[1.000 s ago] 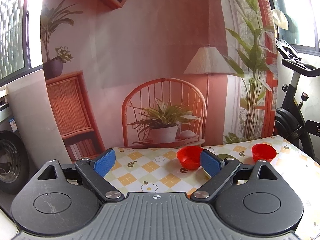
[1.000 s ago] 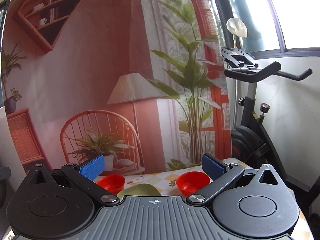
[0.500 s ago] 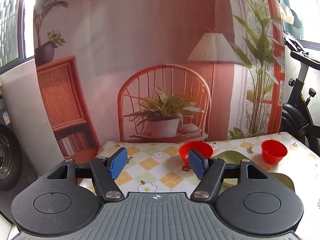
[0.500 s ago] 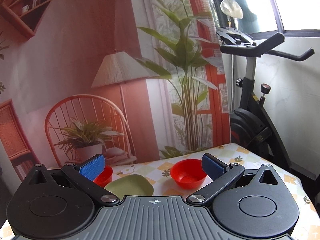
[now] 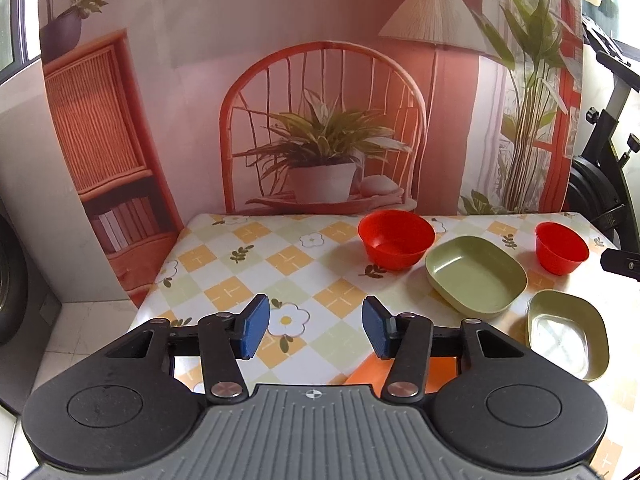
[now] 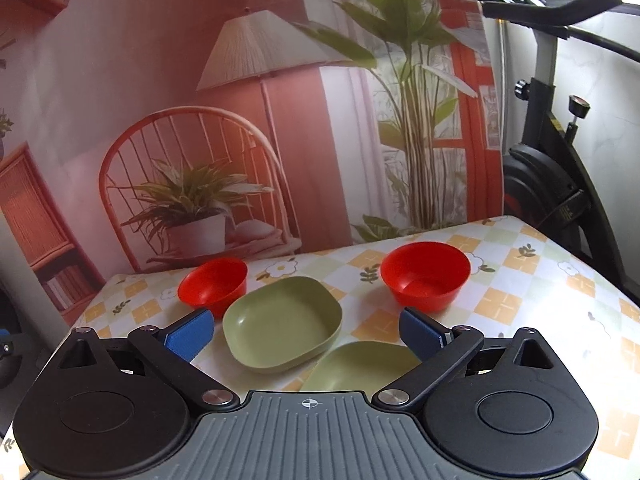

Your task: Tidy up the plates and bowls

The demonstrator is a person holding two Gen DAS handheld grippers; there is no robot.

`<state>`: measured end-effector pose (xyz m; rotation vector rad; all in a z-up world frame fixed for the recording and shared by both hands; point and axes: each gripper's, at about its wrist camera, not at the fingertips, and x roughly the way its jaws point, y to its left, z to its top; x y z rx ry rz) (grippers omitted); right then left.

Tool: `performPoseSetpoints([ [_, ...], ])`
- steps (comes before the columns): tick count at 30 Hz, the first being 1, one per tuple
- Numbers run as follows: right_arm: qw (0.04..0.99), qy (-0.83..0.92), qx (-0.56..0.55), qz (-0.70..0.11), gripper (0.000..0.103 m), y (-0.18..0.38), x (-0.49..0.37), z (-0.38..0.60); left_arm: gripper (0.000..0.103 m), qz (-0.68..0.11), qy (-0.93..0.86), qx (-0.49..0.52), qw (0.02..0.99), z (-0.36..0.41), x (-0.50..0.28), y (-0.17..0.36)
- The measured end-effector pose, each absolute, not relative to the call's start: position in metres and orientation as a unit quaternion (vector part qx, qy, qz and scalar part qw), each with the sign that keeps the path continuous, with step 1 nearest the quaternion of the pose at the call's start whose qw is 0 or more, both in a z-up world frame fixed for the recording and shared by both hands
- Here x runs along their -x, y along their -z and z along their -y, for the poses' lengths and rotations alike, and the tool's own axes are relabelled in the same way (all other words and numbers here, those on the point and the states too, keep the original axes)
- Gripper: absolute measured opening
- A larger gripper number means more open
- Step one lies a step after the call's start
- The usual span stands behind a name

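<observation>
The flowery table holds two empty red bowls at 12 o'clock, two empty green plates nearer. Both grippers gape, holding nothing.

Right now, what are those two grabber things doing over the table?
A person holds both. The left gripper and right gripper are open and hold nothing. On the checked tablecloth sit two red bowls and two green plates, all apart, none stacked yet.

Bare tablecloth lies left; bowls and plates crowd right.
</observation>
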<state>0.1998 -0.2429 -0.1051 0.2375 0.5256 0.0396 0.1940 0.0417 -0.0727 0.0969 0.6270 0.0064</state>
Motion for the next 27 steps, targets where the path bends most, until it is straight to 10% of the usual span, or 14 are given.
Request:
performPoseSetpoints([
  [9,0.957,-0.036,-0.102,-0.269,0.097,0.112,-0.22,0.224,0.054,-0.269,-0.024,-0.043,0.962,-0.053,-0.21,0.058],
  [27,0.919,-0.12,-0.029,-0.375,0.048,0.163,-0.25,0.148,0.05,-0.4,0.014,0.024,0.916,-0.067,-0.222,0.16],
])
